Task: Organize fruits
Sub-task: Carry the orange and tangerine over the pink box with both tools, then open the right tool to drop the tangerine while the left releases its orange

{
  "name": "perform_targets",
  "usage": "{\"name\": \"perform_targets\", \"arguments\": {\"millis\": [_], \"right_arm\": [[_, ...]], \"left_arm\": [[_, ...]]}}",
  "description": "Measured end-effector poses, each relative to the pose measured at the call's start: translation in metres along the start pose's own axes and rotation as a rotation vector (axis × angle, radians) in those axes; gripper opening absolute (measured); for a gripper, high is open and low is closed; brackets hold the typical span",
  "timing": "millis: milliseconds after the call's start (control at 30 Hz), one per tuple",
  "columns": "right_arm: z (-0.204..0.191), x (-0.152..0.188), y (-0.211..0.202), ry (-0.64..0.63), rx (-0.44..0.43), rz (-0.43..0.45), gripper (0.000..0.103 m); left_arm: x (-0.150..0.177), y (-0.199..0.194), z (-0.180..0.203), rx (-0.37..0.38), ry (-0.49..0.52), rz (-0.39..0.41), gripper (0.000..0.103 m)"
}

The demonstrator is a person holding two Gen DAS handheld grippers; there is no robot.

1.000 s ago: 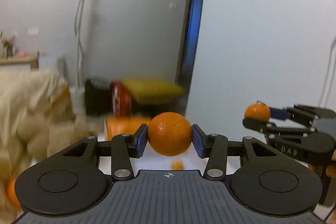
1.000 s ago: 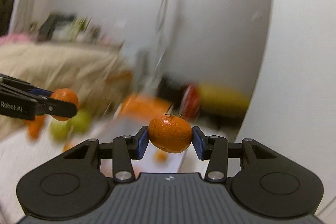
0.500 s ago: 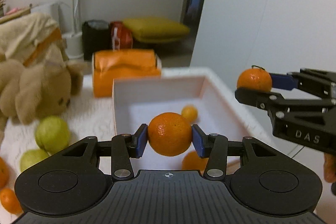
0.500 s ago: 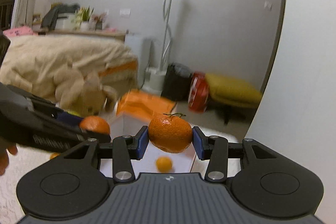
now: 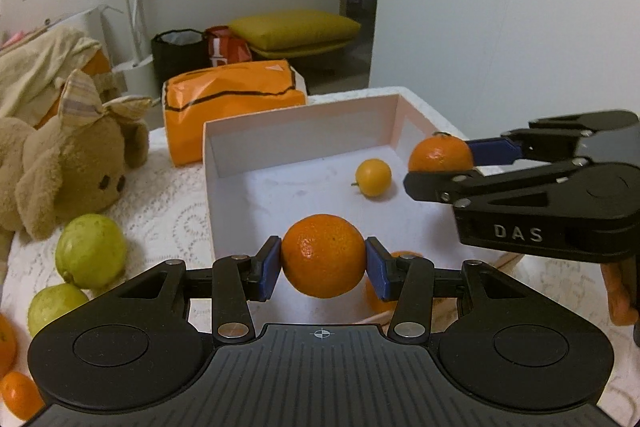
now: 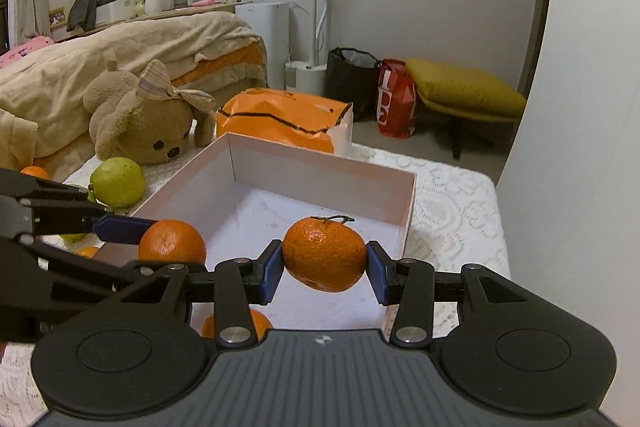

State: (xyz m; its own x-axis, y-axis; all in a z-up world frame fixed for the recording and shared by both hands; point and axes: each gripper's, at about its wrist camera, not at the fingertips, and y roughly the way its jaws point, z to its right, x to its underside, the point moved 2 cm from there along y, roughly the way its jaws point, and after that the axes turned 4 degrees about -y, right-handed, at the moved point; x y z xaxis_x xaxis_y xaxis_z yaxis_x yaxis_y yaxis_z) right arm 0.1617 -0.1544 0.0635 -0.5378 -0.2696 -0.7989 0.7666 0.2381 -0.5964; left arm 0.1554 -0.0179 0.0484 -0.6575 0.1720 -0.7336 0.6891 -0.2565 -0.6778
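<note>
Both grippers have come down from wall height and now hang over the white box (image 5: 224, 147). The left gripper (image 5: 323, 263) pinches a smooth orange (image 5: 323, 255) above the box's near-left part; the right gripper (image 6: 325, 265) pinches a stemmed mandarin (image 6: 323, 254) further right. Both fruits look light and soft-skinned, best held across the middle.

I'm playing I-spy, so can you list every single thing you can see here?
box: 1, white, on the lace cloth.
fruit in box: small yellow one, orange one near the front.
held oranges: 2, orange, over the box.
green fruits: 2 seen, left of box.
teddy: 1, brown, left.
orange bag: 1, behind box.
yellow cushion: 1, on the floor.
left tongs, right tongs: 2, black, each gripping an orange.
</note>
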Motion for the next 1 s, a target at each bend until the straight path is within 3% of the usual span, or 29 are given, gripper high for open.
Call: {"name": "perform_targets", "arguments": {"millis": [600,1000], "right_arm": [[0.003,0.005,0.015,0.100,-0.075,-0.055,0.047],[-0.001,0.001,-0.002,0.068,-0.021,0.034,0.052]], "left_arm": [[0.007,0.005,0.001,-0.013,0.030,-0.034,0.051],[0.003,-0.006,0.000,0.003,0.014,0.004,0.052]]}}
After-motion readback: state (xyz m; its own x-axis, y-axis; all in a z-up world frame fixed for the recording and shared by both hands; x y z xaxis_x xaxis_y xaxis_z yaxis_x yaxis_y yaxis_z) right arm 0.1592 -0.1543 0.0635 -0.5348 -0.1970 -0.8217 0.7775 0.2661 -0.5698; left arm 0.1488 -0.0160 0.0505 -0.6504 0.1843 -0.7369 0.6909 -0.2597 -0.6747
